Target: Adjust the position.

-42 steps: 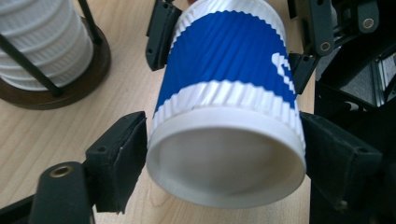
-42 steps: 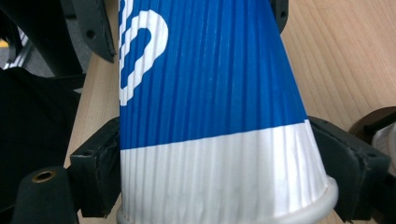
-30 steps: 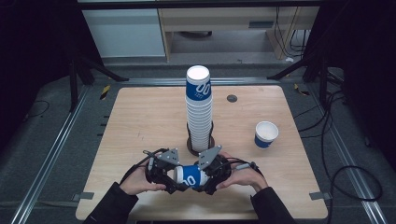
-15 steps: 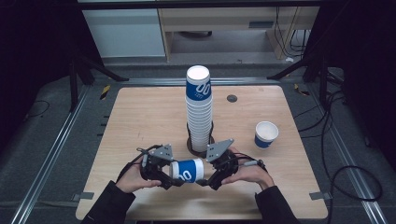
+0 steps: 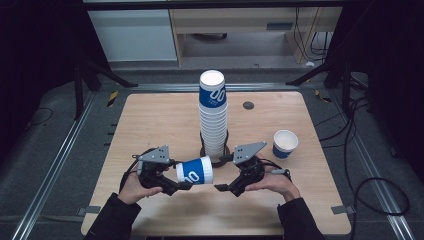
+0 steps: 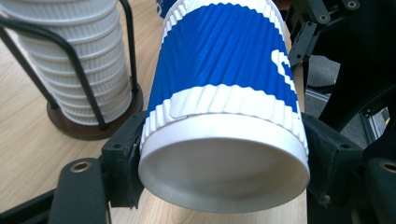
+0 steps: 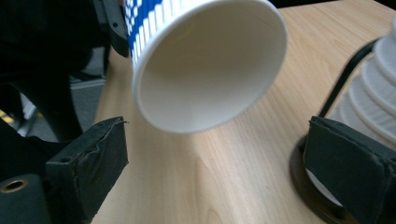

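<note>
Blue-and-white ribbed paper cup (image 5: pixel 194 170) lying sideways above the table (image 5: pixel 150 125), clamped near its closed end in the left hand-held gripper (image 5: pixel 176 184) — open mouth toward the right hand-held gripper (image 5: pixel 223 189). Right jaws just opened, spread wide, nothing between them, cup rim a little apart. Tall cup stack (image 5: pixel 213 117) in its wire holder just behind; single cup (image 5: pixel 285 144) upright at right.

a lone blue-and-white cup (image 5: pixel 285 144) stands upright on the wooden table (image 5: pixel 150 125), right of the tall cup stack (image 5: pixel 213 115) in its wire holder.
</note>
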A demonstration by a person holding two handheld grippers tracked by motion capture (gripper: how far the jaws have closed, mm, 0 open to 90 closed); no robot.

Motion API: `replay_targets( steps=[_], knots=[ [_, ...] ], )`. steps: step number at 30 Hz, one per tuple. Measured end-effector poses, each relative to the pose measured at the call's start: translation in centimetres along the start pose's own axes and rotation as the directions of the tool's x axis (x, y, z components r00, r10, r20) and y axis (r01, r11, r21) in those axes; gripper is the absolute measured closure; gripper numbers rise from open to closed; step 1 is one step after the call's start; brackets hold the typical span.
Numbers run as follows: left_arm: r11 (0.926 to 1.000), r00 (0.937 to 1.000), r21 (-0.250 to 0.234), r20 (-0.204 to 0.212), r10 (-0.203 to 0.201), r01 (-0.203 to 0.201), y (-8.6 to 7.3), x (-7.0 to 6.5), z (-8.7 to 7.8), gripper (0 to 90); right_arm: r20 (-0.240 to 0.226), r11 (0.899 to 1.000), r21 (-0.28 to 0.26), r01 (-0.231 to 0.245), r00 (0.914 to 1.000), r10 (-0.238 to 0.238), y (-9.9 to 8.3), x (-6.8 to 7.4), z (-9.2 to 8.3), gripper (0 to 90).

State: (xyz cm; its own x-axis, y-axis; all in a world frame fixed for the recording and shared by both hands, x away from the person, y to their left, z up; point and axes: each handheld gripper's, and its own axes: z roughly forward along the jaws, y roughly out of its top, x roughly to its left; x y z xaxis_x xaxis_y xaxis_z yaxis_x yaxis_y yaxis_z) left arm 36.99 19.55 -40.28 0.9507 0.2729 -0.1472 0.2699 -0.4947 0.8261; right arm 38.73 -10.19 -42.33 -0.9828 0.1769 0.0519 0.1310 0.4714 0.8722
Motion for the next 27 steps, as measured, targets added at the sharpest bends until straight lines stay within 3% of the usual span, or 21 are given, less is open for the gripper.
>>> replay_targets(
  steps=[9,19,27],
  knots=[
    [0.9993,0.9981,0.005,0.049,0.038,-0.038,0.5,-1.1,0.8,26.1,-0.097,1.000,-0.019,-0.002,0.9953,0.000,0.1,0.7,1.3,7.3],
    [0.9983,0.9950,0.020,0.084,0.053,-0.055,0.6,-1.7,1.8,26.2,-0.150,0.999,-0.035,-0.011,0.9887,0.006,0.2,1.0,1.6,10.3],
    [0.9973,0.9945,0.041,0.088,0.057,-0.061,0.5,-1.8,2.2,26.3,-0.179,0.999,-0.032,-0.018,0.9837,0.012,0.0,1.1,2.0,13.8]
  ],
)
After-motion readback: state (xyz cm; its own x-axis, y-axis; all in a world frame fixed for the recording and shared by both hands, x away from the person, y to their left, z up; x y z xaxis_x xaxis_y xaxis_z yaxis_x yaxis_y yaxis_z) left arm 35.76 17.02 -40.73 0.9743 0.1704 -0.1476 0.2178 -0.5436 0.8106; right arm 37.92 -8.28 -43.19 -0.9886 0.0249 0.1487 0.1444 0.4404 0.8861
